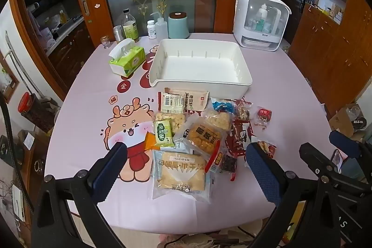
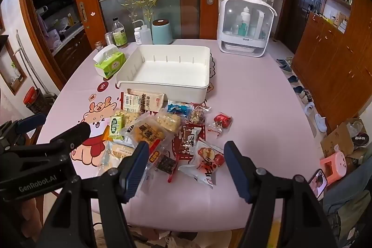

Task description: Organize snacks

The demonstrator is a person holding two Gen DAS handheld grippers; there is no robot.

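A pink table (image 1: 274,94) with a cartoon deer print is filling both views. A white rectangular bin (image 1: 200,63) is sitting on its far middle, showing nothing inside. A white cabinet with a clear door (image 1: 260,20) is standing far right of the bin, and a green tissue pack (image 1: 127,59) is lying just left of it, with bottles and a teal canister (image 1: 178,26) lining the far edge.

The pile of snack packets (image 1: 193,134) is lying on the near side of the bin, its farthest packet almost touching the bin's front wall. A large clear pack of pale biscuits (image 1: 180,174) is sitting nearest; a small green packet (image 1: 162,134) is lying at the left of the pile, and a red wrapped candy (image 1: 264,115) is lying apart at the right.

The left gripper (image 1: 186,166) is hovering over the near end of the pile with its jaws spread wide and nothing between the pads. The right gripper (image 2: 186,162) is hovering beside it, jaws moderately apart, holding nothing, above a red-and-white packet (image 2: 204,162).
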